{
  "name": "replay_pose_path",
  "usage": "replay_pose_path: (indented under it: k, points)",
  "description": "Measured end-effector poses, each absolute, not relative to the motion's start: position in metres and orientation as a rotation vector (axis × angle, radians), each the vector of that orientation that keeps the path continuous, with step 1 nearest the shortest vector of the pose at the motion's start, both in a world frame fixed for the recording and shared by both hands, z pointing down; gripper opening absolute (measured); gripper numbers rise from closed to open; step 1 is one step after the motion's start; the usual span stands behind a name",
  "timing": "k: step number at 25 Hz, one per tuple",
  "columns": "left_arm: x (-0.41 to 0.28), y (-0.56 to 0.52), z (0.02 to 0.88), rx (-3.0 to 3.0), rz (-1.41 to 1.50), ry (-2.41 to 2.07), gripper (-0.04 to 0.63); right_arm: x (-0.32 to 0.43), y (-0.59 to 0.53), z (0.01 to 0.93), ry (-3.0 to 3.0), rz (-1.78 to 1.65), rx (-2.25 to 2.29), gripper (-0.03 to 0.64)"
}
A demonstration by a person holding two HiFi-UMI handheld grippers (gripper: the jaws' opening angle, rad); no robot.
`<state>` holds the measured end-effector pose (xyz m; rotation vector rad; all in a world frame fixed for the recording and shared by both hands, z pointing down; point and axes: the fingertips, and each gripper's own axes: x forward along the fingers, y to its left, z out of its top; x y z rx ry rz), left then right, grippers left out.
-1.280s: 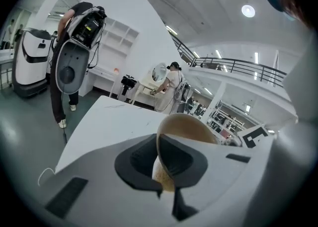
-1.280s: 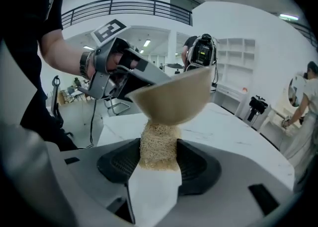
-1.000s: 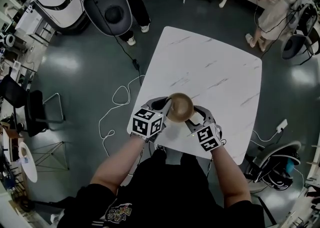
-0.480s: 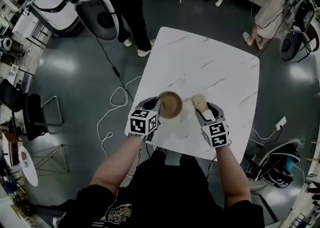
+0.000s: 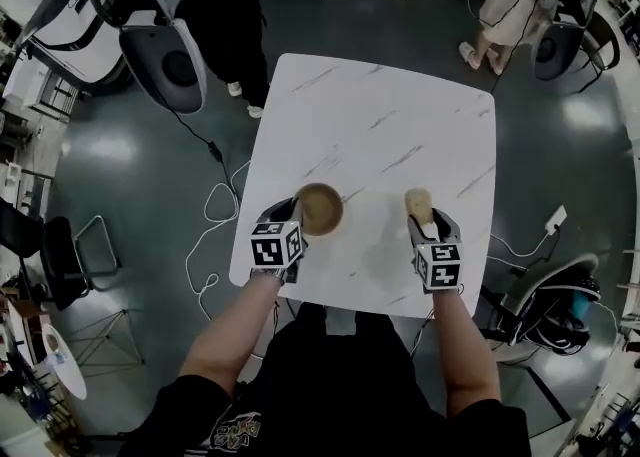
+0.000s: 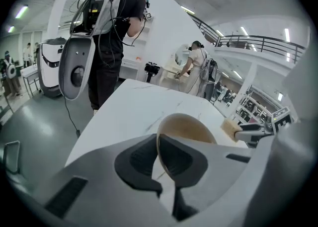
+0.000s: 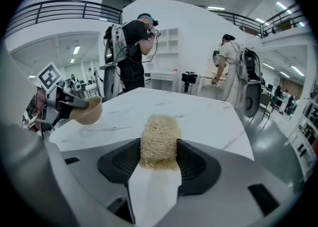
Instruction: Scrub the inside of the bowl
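A tan wooden bowl (image 5: 320, 208) hangs just above the white marble table (image 5: 400, 115) near its front left. My left gripper (image 5: 294, 217) is shut on the bowl's near rim (image 6: 160, 146), one pad inside and one outside. In the right gripper view the bowl (image 7: 87, 112) shows at the far left, held off the tabletop. A straw-coloured fibre scrubber (image 5: 419, 204) sits between the pads of my right gripper (image 5: 425, 217), which is shut on the scrubber (image 7: 159, 139). The scrubber is well to the right of the bowl, apart from it.
The table's front edge runs just below both grippers. A white machine on a stand (image 5: 160, 60) and a person in black (image 5: 225, 5) are beyond the table's far left corner. A cable (image 5: 215, 235) lies on the floor to the left; a chair (image 5: 545, 310) stands right.
The two grippers have drawn apart: the right one carried the scrubber out of the bowl and off to the right. The left one moved left and lower with the bowl.
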<state>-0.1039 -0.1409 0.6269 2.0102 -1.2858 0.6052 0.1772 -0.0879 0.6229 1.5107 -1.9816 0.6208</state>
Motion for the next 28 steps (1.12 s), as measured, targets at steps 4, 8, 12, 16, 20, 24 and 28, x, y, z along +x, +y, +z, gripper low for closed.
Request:
replay_pose_path:
  k: [4,8,12,16,20,24,28]
  points:
    - [-0.098,-0.147,0.641,1.991,0.651,-1.29,0.017,0.214,-0.093,0.629,-1.919,0.667,1.6,0.236]
    - [-0.094,-0.153,0.652,1.969,0.679,-1.298,0.018,0.244,-0.103,0.637,-1.873,0.707,1.651,0.236]
    - [-0.09,-0.161,0.659,1.949,0.708,-1.315,0.018,0.264,-0.113,0.647,-1.841,0.726,1.654,0.236]
    - [-0.087,-0.176,0.664,1.939,0.728,-1.336,0.018,0.277,-0.124,0.656,-1.805,0.73,1.659,0.236]
    - [-0.087,-0.182,0.669,1.922,0.728,-1.344,0.018,0.278,-0.123,0.666,-1.766,0.721,1.657,0.236]
    - [-0.085,-0.182,0.673,1.927,0.742,-1.327,0.018,0.275,-0.122,0.67,-1.762,0.72,1.65,0.238]
    - [-0.087,-0.185,0.671,1.962,0.743,-1.327,0.022,0.271,-0.121,0.67,-1.774,0.714,1.634,0.239]
